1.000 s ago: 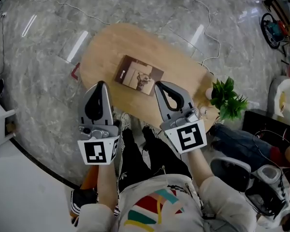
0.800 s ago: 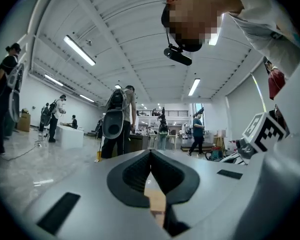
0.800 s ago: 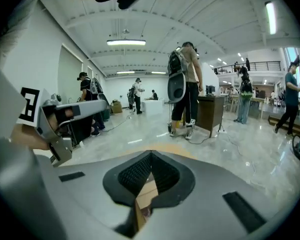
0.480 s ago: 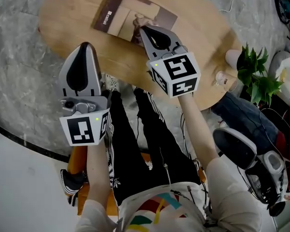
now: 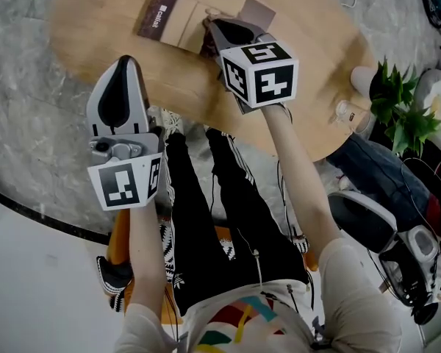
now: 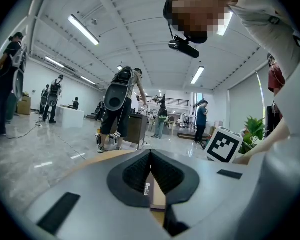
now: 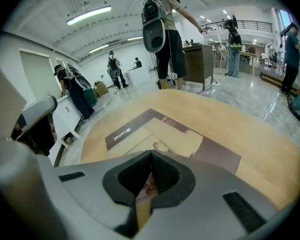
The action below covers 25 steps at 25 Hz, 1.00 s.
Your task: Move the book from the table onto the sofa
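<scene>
The brown book (image 5: 198,9) lies flat on the oval wooden table (image 5: 316,65), at the top of the head view. My right gripper (image 5: 208,22) is shut and empty, its tips over the book's near edge; whether they touch it I cannot tell. The right gripper view looks down on the book (image 7: 160,134) just beyond the closed jaws of the right gripper (image 7: 151,154). My left gripper (image 5: 125,59) is shut too, with nothing in it. It hangs at the table's near edge, left of the book. In the left gripper view a strip of the book (image 6: 155,194) shows past the left gripper (image 6: 150,151).
A potted green plant (image 5: 400,101), a white cup (image 5: 364,81) and a small glass (image 5: 345,112) stand at the table's right end. The person's legs (image 5: 228,190) are by the table's near edge. Several people stand on the hall floor beyond.
Both grippers have come down toward the table. The right one has moved onto the book's near edge, and the left has dropped to the table's near edge.
</scene>
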Each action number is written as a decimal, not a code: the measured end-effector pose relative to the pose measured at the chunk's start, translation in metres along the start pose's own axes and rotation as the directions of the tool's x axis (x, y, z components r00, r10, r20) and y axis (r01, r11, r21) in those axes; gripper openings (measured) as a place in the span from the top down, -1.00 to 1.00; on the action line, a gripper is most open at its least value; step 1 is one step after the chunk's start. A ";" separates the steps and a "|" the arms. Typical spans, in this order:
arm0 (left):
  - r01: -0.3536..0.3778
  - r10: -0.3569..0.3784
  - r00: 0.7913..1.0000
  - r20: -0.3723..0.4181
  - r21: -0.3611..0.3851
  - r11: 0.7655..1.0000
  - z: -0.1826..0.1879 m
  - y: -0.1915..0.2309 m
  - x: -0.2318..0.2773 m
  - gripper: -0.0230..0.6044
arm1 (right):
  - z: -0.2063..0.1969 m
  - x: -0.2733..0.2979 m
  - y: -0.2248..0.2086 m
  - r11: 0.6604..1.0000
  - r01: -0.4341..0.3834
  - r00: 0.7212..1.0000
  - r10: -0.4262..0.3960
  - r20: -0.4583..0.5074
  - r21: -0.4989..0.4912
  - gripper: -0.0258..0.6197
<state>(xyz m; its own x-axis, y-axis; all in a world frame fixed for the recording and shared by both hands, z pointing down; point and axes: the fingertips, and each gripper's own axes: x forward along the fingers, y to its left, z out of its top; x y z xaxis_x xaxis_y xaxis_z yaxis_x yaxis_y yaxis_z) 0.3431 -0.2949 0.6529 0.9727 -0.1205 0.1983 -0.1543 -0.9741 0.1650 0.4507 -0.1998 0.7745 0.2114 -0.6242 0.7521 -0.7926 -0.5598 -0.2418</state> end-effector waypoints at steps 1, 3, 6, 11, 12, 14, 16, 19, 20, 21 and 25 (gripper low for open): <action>-0.001 0.001 1.000 -0.001 0.000 1.000 0.000 0.001 0.000 0.90 | -0.003 0.003 -0.002 1.000 0.007 1.000 -0.007 -0.016 0.007 0.88; -0.002 0.002 1.000 0.000 0.000 1.000 0.000 0.002 0.001 0.90 | -0.008 0.006 -0.003 1.000 0.013 0.999 -0.013 -0.034 0.016 0.88; -0.009 0.010 1.000 0.007 -0.009 1.000 -0.001 0.004 0.001 0.90 | -0.007 0.008 -0.003 1.000 0.019 0.999 -0.018 -0.029 0.023 0.88; -0.026 0.026 1.000 -0.003 -0.028 0.999 -0.010 0.004 -0.004 0.90 | -0.013 0.006 0.001 1.000 0.013 0.999 -0.012 -0.033 0.013 0.88; -0.028 0.027 1.000 -0.008 -0.025 0.999 -0.011 0.004 -0.005 0.90 | -0.015 0.005 0.003 1.000 0.008 0.999 -0.007 -0.036 0.011 0.88; -0.035 0.034 0.999 -0.014 -0.026 0.999 -0.012 0.006 -0.007 0.90 | -0.020 0.003 0.009 1.000 -0.005 0.999 0.005 -0.042 0.007 0.88; -0.043 0.042 0.999 -0.017 -0.029 0.999 -0.013 0.008 -0.009 0.90 | -0.026 0.000 0.018 1.000 -0.020 0.999 0.020 -0.049 0.001 0.88; -0.046 0.046 0.999 -0.018 -0.027 0.999 -0.011 0.009 -0.011 0.90 | -0.035 -0.003 0.033 0.999 -0.041 0.997 0.041 -0.064 -0.001 0.88; -0.045 0.045 0.999 -0.018 -0.023 0.999 -0.011 0.009 -0.011 0.90 | -0.037 -0.003 0.038 0.999 -0.048 0.996 0.048 -0.069 0.002 0.88; -0.043 0.043 0.999 -0.019 -0.020 0.999 -0.011 0.008 -0.011 0.90 | -0.040 -0.004 0.042 0.999 -0.054 0.996 0.055 -0.074 0.006 0.88; -0.038 0.038 0.999 -0.026 -0.016 0.999 -0.014 0.004 -0.014 0.90 | -0.050 -0.006 0.058 0.997 -0.081 0.992 0.082 -0.092 0.022 0.88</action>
<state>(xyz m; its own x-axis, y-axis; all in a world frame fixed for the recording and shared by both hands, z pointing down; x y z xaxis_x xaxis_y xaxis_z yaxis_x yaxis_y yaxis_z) 0.3261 -0.2945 0.6646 0.9613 -0.1519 0.2299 -0.1940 -0.9656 0.1731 0.3745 -0.2010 0.7865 0.0920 -0.6156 0.7827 -0.7945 -0.5192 -0.3150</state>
